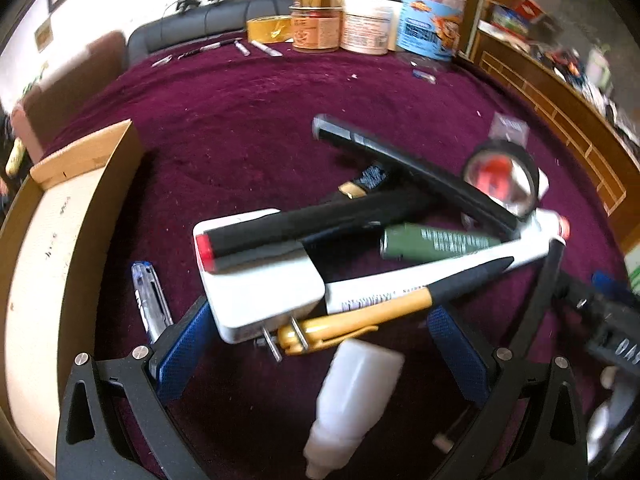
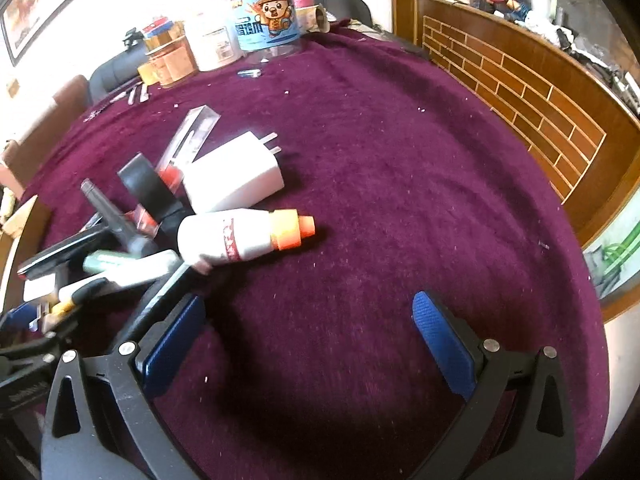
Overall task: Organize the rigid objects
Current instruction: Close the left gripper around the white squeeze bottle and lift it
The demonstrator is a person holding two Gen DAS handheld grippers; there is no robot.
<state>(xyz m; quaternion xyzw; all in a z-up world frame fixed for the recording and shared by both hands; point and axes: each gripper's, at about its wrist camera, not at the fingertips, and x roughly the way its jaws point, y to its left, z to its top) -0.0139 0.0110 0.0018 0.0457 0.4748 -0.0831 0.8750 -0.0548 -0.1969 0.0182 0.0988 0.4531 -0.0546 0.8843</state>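
Observation:
A pile of rigid objects lies on the purple cloth. In the left wrist view my left gripper (image 1: 320, 320) is open around a white charger (image 1: 260, 280), a yellow-and-black pen (image 1: 384, 304) and a small white bottle (image 1: 356, 400); a black marker with a red end (image 1: 304, 228), a green tube (image 1: 436, 242) and a black tape roll (image 1: 504, 178) lie beyond. In the right wrist view my right gripper (image 2: 308, 320) is open and empty over bare cloth, right of the pile. A white bottle with an orange cap (image 2: 248, 236) and another white charger (image 2: 232, 178) lie ahead-left.
An open cardboard box (image 1: 52, 248) stands at the left. A blue pen (image 1: 150, 300) lies beside it. Jars and tubs (image 1: 368, 28) stand along the far edge of the cloth (image 2: 400, 160), with loose pens near them. A wooden brick-patterned cabinet (image 2: 520, 92) runs along the right.

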